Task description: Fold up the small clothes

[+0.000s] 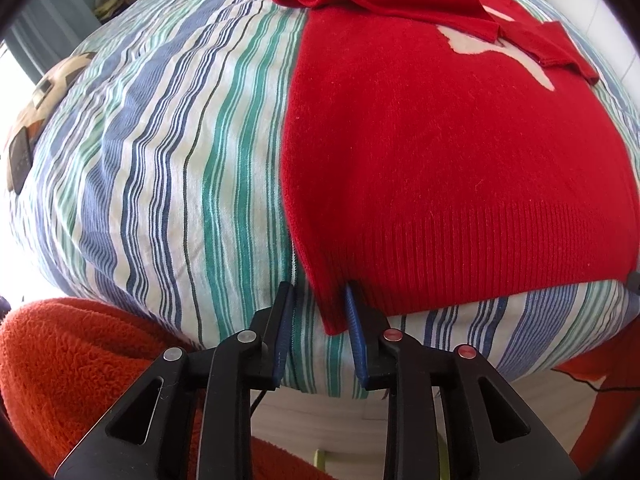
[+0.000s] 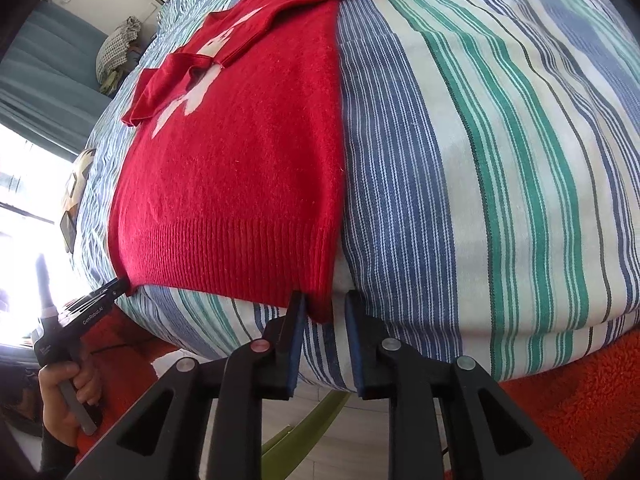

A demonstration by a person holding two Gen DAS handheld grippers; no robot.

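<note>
A red knit sweater [image 1: 460, 152] with a white motif lies flat on the striped bed cover [image 1: 160, 160], both sleeves folded across its chest. My left gripper [image 1: 319, 292] stands open at the near left corner of the ribbed hem; that corner hangs between the blue pads, unpinched. My right gripper [image 2: 324, 298] is open at the near right hem corner of the sweater [image 2: 240, 168], with the fabric tip beside its left pad. In the right wrist view the left gripper [image 2: 116, 286] shows at the other hem corner, held by a hand [image 2: 68, 384].
The bed's front edge runs just behind both grippers, with pale floor below. An orange fleece sleeve [image 1: 80, 360] fills the lower left. A ball-patterned cushion with a dark phone [image 1: 20, 156] sits at the bed's left edge. A knit bundle [image 2: 120, 44] lies far back.
</note>
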